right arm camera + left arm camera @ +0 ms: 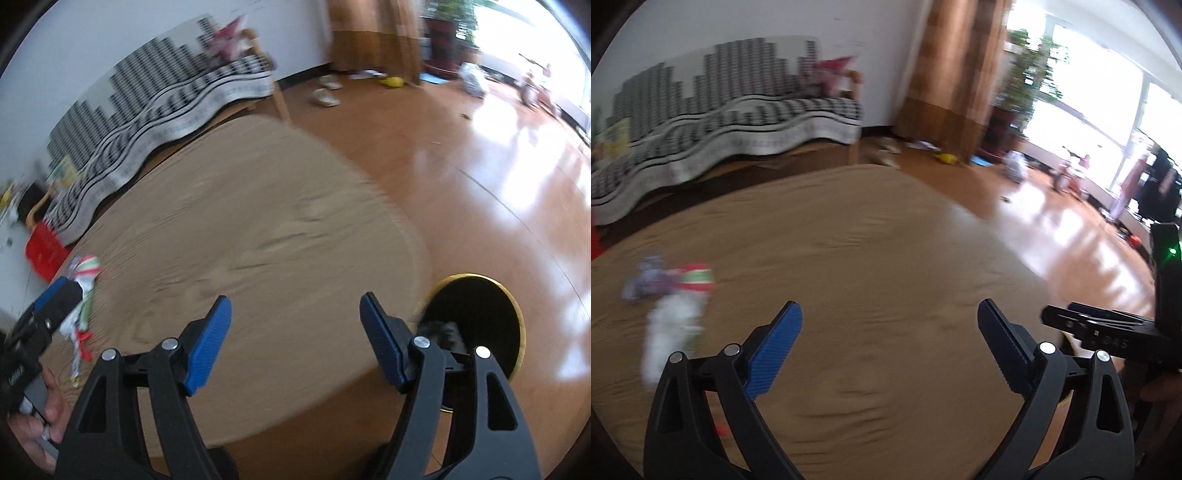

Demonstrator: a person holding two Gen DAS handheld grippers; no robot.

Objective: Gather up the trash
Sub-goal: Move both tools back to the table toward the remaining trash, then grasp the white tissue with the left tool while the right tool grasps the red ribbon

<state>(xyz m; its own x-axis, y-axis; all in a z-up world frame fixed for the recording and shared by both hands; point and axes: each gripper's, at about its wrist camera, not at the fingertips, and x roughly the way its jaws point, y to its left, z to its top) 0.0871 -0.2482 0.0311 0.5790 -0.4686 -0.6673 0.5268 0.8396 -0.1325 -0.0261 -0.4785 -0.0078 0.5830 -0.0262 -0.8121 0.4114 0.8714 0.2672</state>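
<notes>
1. Trash [670, 295], crumpled wrappers and paper, is lying at about nine o'clock from your left tongs [890, 319] on the brown desk [886, 240].
2. You are standing between pickups: both left and right tongs [295, 314] are spread, pinching nothing.
3. You are needing a leftward reach next, then the bin [476, 317] at three o'clock.

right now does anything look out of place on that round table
Yes: a loose heap of crumpled wrappers lies near the left edge of the tan round table, a red-green-white one among them. The picture is too blurred to name them. Nothing looks spilled.
</notes>
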